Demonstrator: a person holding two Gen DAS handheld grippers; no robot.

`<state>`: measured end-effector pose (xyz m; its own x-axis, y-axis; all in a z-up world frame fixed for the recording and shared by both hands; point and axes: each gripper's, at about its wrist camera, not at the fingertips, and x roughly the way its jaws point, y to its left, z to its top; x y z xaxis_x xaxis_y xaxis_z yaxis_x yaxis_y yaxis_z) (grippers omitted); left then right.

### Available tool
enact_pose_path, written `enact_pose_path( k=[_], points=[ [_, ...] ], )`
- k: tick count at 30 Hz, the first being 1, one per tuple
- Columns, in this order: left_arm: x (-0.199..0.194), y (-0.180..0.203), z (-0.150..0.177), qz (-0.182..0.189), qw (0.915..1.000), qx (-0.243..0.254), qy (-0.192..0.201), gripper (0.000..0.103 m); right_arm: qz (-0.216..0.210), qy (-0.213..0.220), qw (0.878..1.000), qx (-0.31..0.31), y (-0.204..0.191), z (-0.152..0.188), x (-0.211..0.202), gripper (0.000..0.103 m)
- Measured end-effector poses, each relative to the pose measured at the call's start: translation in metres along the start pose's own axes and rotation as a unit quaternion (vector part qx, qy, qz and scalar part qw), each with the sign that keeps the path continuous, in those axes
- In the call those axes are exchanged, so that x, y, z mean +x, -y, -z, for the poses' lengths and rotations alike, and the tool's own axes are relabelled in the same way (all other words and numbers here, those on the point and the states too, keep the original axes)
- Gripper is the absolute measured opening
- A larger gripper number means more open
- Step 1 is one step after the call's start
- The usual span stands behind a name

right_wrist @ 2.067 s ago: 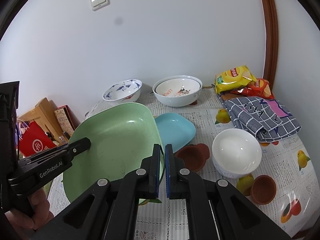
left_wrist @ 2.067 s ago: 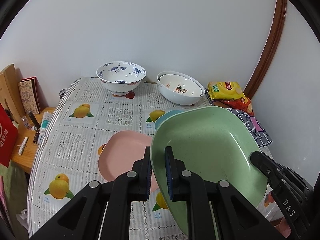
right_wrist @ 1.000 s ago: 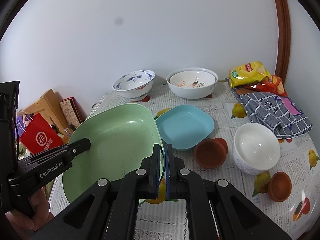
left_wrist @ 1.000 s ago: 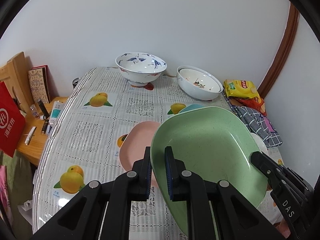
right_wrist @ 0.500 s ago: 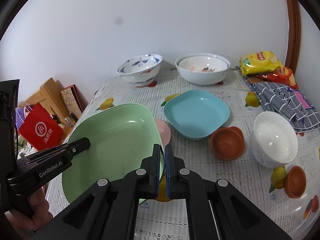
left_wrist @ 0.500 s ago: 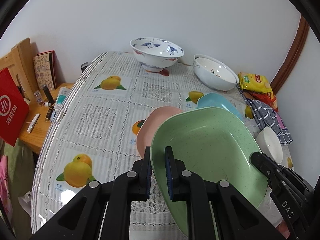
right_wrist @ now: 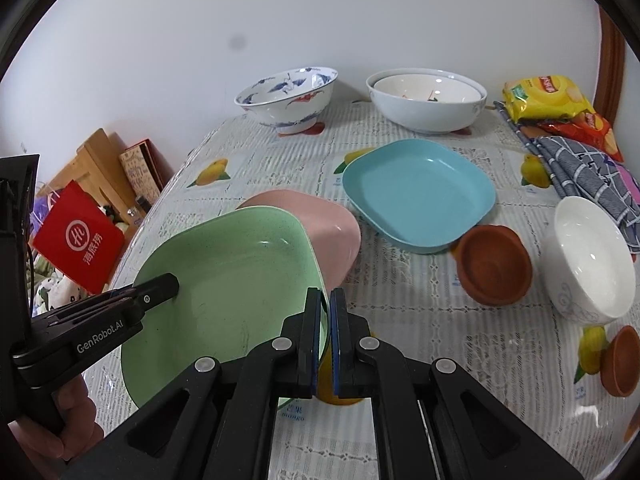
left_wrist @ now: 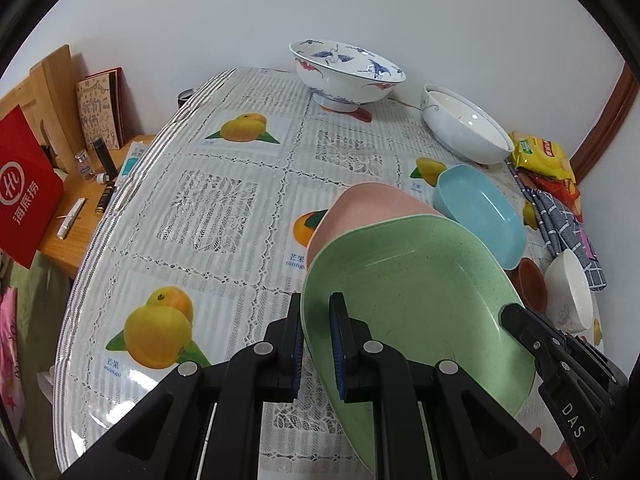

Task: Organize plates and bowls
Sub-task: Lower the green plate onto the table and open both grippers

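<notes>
A pale green square plate [right_wrist: 232,272] hangs tilted just above the table, held at two opposite rims. My left gripper [left_wrist: 316,312] is shut on its left rim, and my right gripper [right_wrist: 326,308] is shut on its right rim. Under the green plate's far edge lies a pink plate [right_wrist: 332,224], partly hidden by it; I cannot tell whether they touch. A blue square plate [right_wrist: 420,192] sits to the right of the pink one. At the back stand a blue-and-white patterned bowl [right_wrist: 288,96] and two nested white bowls [right_wrist: 428,100].
Right of the blue plate are a brown small bowl [right_wrist: 492,268], a white bowl [right_wrist: 592,256] and another brown bowl [right_wrist: 620,360]. Snack bags [right_wrist: 548,100] and a checked cloth [right_wrist: 588,168] lie at the back right. A red bag [right_wrist: 76,236] and a side shelf stand off the table's left edge.
Both grippers have sunk with the green plate and tipped further down. The plate now hangs low over the pink plate, covering more of it.
</notes>
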<state>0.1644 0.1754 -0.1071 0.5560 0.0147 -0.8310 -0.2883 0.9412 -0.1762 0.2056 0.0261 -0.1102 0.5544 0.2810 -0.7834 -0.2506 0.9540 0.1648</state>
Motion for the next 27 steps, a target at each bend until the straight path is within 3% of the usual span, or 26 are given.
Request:
enact_pose_path(
  k=[27],
  points=[
    [0.035,0.008,-0.028,-0.046,0.9987,-0.012,-0.016,0.013,-0.005,-0.023,0.998,-0.06,0.003,-0.044,0.061,0.008]
  ],
)
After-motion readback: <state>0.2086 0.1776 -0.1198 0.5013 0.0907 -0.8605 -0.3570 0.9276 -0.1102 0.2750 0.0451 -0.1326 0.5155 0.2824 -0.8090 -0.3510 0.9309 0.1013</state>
